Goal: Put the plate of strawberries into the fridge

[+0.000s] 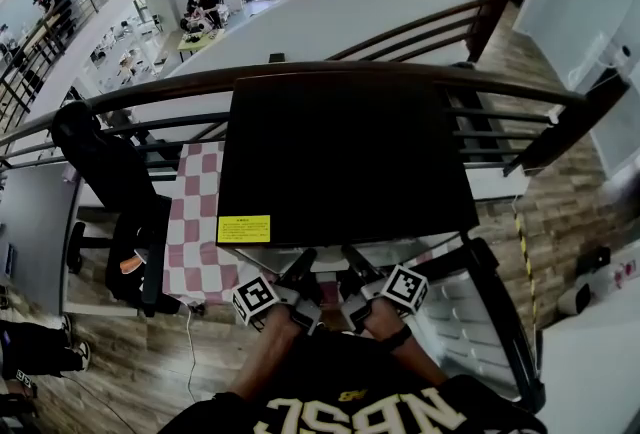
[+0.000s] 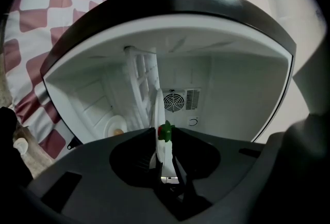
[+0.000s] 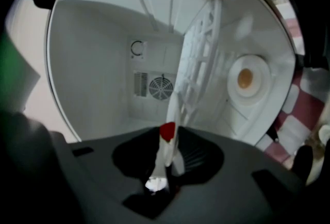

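My left gripper and right gripper have their jaws slightly apart around the plate rim inside the fridge. The head view hides plate and strawberry.

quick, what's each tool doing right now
left tool: looks open, plate rim between its jaws
right tool: looks open, plate rim between its jaws

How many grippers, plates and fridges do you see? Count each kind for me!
Grippers: 2, the left gripper and the right gripper
Plates: 1, the plate
Fridges: 1, the fridge
Total: 4
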### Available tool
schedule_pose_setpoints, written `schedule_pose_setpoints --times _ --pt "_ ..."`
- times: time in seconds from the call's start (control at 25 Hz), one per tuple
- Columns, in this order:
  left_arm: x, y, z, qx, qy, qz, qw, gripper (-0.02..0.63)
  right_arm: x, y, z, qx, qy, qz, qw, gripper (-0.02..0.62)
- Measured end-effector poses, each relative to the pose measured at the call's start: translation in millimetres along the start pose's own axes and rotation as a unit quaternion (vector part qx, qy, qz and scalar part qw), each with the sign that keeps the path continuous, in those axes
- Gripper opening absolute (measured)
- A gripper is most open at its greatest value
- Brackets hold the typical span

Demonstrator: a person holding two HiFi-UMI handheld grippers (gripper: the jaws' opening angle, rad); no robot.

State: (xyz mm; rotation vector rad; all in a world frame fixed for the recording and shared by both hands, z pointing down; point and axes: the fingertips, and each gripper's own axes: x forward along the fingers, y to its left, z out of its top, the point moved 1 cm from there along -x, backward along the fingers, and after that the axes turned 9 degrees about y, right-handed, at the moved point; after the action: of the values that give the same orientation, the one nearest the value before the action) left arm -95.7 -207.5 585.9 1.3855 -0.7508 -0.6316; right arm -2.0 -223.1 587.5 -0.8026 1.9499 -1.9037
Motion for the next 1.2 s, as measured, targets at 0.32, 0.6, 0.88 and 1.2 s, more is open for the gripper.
schedule_pose_setpoints --times 0.32,0.6,0.88,1.2 --pt "-0.4 -2.6 -0.9 0.092 0.022 0.021 0.9953 0.179 -0.5 10.8 -9.5 -0.096 0.033 -0.01 0.995 0.225" --pt "-5.3 -2.6 -5.3 0.156 0.032 0.043 0.9863 0.179 -7.0 9.3 -14.6 -0.133 0.047 -0.044 0.989 0.291" --pt "-13.4 0.6 -10.8 0.272 0.042 0.098 0.9563 0.181 -19.0 5.7 -12.4 -0.204 0.042 -0.069 0.976 0.291" --pt "-22.4 11.0 -16.1 0.347 0.047 0.148 0.925 0.18 -26.4 2.3 -15.2 -0.271 0.037 -0.091 0.958 0.29"
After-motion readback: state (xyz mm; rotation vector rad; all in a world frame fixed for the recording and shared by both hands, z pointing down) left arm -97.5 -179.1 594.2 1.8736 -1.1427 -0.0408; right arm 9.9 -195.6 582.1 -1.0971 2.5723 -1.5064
